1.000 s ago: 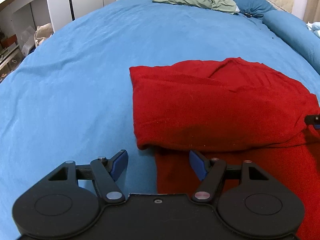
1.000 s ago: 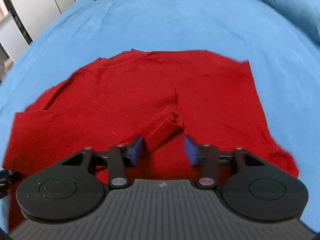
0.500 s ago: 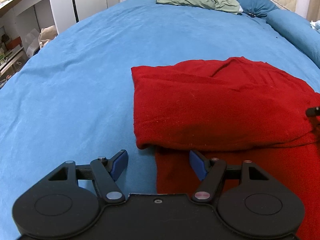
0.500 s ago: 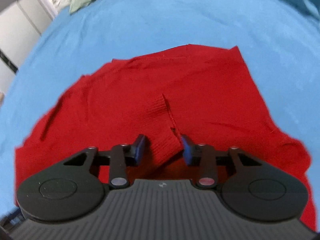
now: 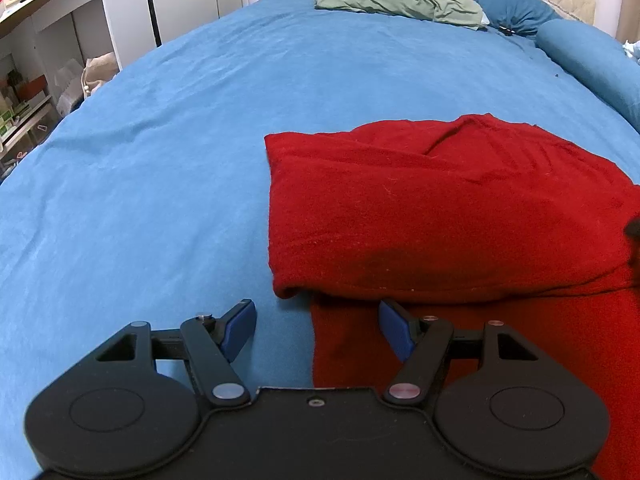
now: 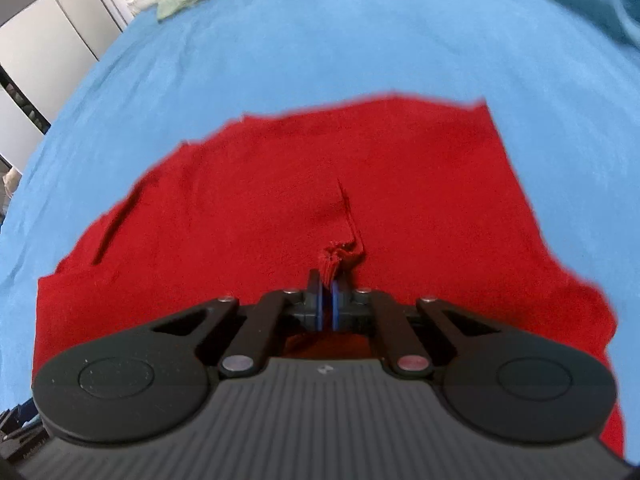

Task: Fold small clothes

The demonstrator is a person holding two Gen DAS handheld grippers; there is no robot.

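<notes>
The red garment (image 5: 440,216) lies on the bed, on the blue sheet (image 5: 160,160), toward the right side in the left wrist view. It is partly folded: one thick layer lies over a flatter layer below it, and the folded edge makes a straight line near the left claw. In the right wrist view the same red garment (image 6: 280,200) spreads wide over the sheet, and a small bunch of its cloth stands up at the middle.

The right claw (image 6: 327,300) is closed on this bunch; its blue pads (image 6: 319,304) press the cloth from both sides, with only the thin fabric between them. This view is a little blurred.

The left claw (image 5: 316,330) is wide open and holds nothing. Its left finger is over the blue sheet, its right finger is over the lower layer of the garment, just beside the folded edge.

At the far end of the bed lie a green pillow (image 5: 400,2) and a dark blue pillow (image 5: 512,4). A white shelf unit (image 5: 44,40) stands at the left of the bed.
</notes>
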